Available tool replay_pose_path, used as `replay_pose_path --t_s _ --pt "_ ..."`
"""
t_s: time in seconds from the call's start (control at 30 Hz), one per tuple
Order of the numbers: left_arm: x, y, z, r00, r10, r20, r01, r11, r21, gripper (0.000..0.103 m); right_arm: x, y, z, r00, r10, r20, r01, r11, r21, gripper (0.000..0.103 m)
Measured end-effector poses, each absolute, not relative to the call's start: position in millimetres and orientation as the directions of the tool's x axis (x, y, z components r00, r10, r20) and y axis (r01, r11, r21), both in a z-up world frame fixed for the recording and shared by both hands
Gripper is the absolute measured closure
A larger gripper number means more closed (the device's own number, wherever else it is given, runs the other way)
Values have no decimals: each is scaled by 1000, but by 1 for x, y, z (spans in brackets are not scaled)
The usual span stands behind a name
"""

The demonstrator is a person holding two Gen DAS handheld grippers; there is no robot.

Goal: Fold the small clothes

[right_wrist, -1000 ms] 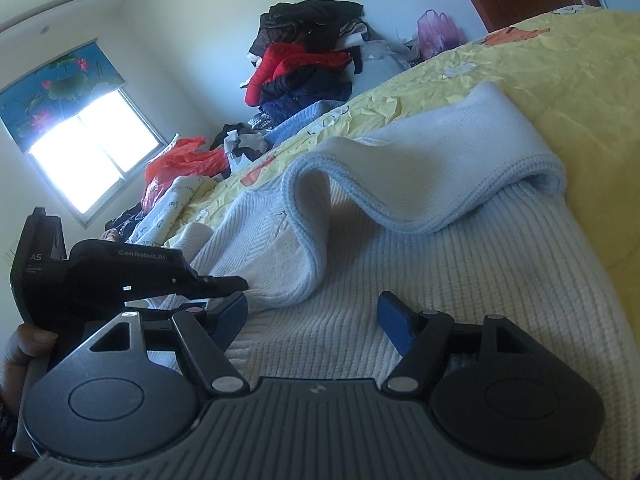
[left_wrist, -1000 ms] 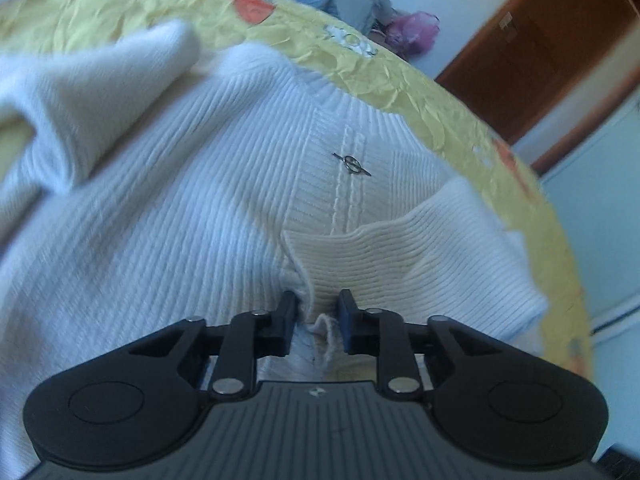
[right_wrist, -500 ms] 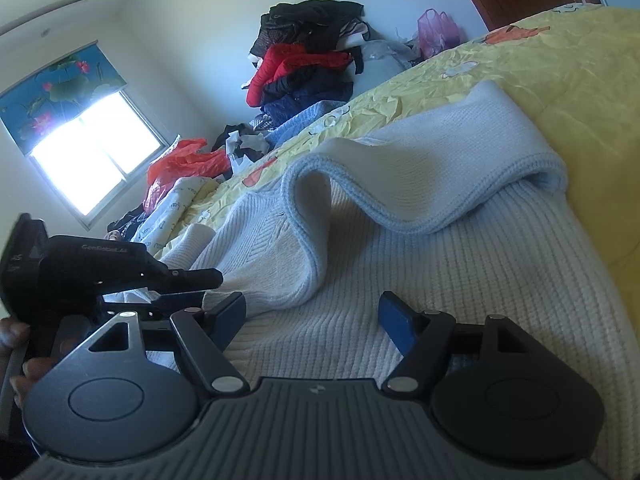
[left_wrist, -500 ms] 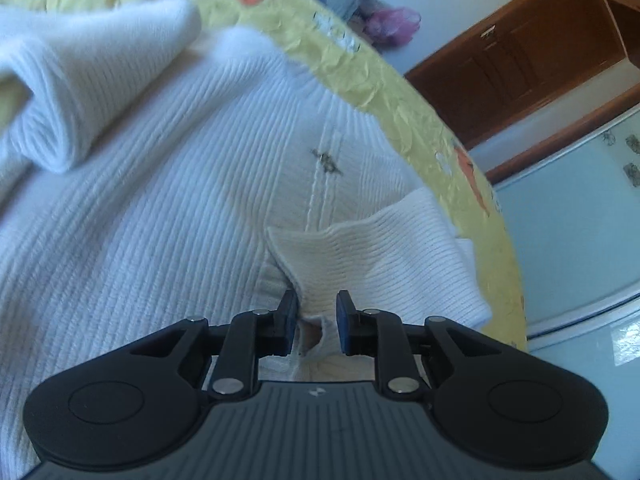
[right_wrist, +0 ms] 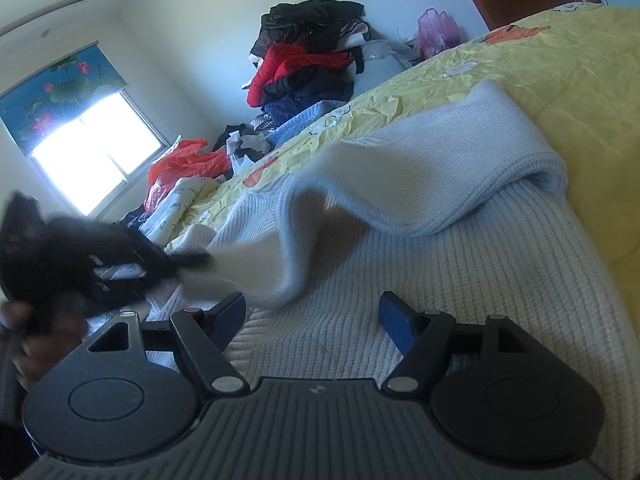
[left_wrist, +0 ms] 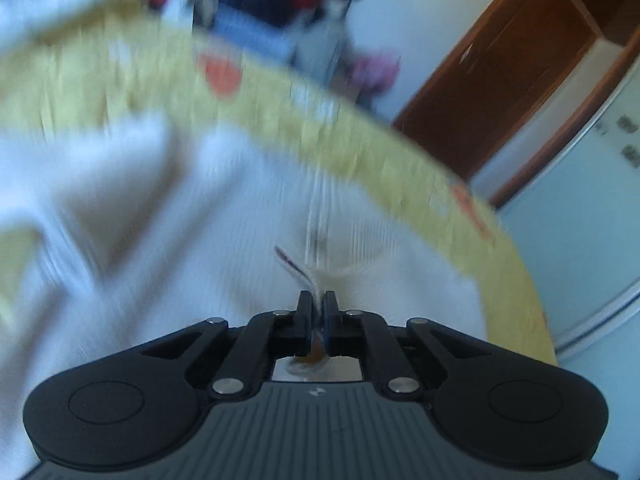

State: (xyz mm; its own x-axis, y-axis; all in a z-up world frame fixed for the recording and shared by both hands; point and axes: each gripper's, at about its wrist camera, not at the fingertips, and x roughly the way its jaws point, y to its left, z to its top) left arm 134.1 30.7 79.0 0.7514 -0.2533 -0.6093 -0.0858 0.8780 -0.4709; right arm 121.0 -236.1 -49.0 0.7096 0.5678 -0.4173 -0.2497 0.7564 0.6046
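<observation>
Sweater, white ribbed knit, lies spread on the yellow bed cover, one sleeve folded across its body. My left gripper has just closed its jaws on a pinched edge of the knit, probably a cuff, though the blur hides which. My right gripper hovers with jaws apart over the near hem. Bare cover lies to the right.

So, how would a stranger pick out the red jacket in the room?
Look past the yellow bedspread to the clothes heap against the far wall. The red jacket lies in its middle, under black garments and above dark blue ones, the only bright red piece there.
</observation>
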Motion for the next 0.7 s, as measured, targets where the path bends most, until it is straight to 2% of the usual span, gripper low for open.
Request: replay_pose_path --t_s 0.1,0.23,0.33,0.43,0.6,0.7 --pt "136 51 93 788 -167 -592 -114 907 -406 98 121 -236 -49 709 568 -417 -250 756 605 26" --pt "154 71 57 707 -75 -703 -222 921 -321 99 122 -236 -49 708 571 -415 -253 754 607 26" --pt "146 74 25 674 -46 -737 -253 923 -289 99 122 -236 -48 709 570 -415 -253 755 605 26" --pt "133 69 15 721 -17 -693 -242 930 -275 99 122 -233 -47 709 568 -419 -253 759 600 26" --pt "114 80 23 760 -97 -643 -217 894 -391 99 123 -226 -35 696 542 -471 -249 797 551 25" --pt "100 75 32 806 -112 -582 -175 893 -415 99 132 -233 -15 737 522 -430 -254 802 540 23"
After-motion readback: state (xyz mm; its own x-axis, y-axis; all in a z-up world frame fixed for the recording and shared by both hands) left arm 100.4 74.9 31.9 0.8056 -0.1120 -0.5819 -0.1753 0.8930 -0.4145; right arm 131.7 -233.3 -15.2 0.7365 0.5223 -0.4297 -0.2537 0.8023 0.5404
